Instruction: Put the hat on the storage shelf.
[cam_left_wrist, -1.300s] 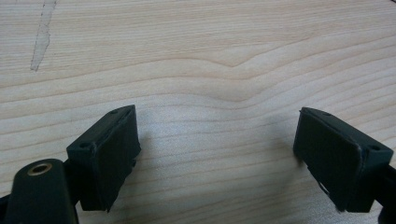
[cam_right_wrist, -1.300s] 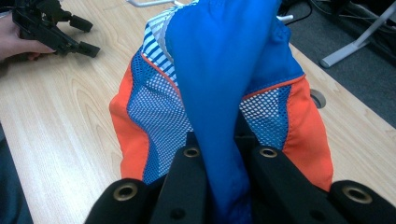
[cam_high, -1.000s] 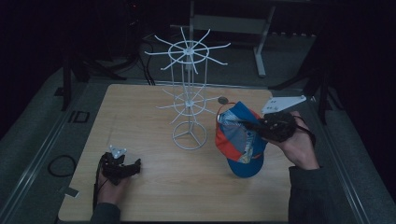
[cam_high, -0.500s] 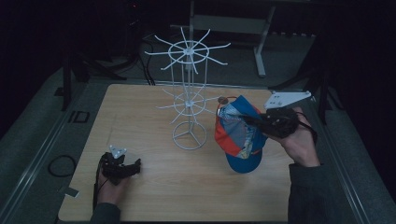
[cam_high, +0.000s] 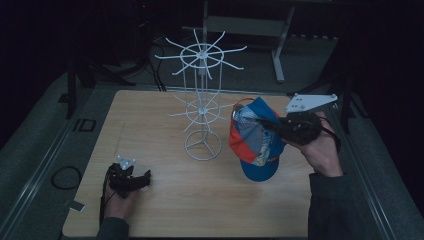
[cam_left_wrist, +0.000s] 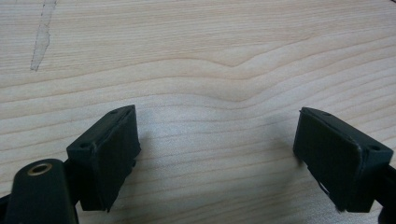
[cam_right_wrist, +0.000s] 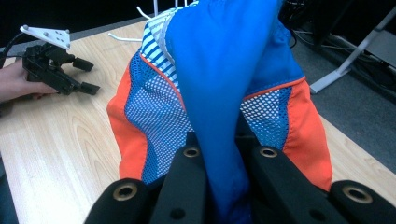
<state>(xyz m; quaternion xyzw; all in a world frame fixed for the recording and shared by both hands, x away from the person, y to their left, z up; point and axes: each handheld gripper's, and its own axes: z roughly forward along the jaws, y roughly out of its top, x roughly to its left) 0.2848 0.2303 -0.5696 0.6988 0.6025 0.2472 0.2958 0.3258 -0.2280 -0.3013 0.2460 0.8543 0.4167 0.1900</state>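
Note:
A blue and orange cap (cam_high: 255, 142) with mesh panels hangs above the right half of the wooden table (cam_high: 150, 115), just right of a white wire rack (cam_high: 202, 107). My right gripper (cam_high: 265, 122) is shut on a fold of the cap's blue fabric (cam_right_wrist: 219, 70), which runs down between the right gripper's (cam_right_wrist: 229, 156) black jaws. My left gripper (cam_high: 142, 177) rests low on the table at the front left, held in a hand. In its own view the left gripper (cam_left_wrist: 217, 140) is open over bare wood (cam_left_wrist: 210, 56). It also appears far off in the right gripper view (cam_right_wrist: 86, 77).
The rack stands on a ring base (cam_high: 202, 147) at the table's middle, with two tiers of radiating prongs (cam_high: 200, 52). Grey floor (cam_high: 40, 140) surrounds the table. A metal frame leg (cam_high: 280, 45) stands behind. A cable loop (cam_high: 65, 177) lies on the floor at left.
The right hand has lifted the cap a little higher beside the rack. The left gripper has stayed where it was.

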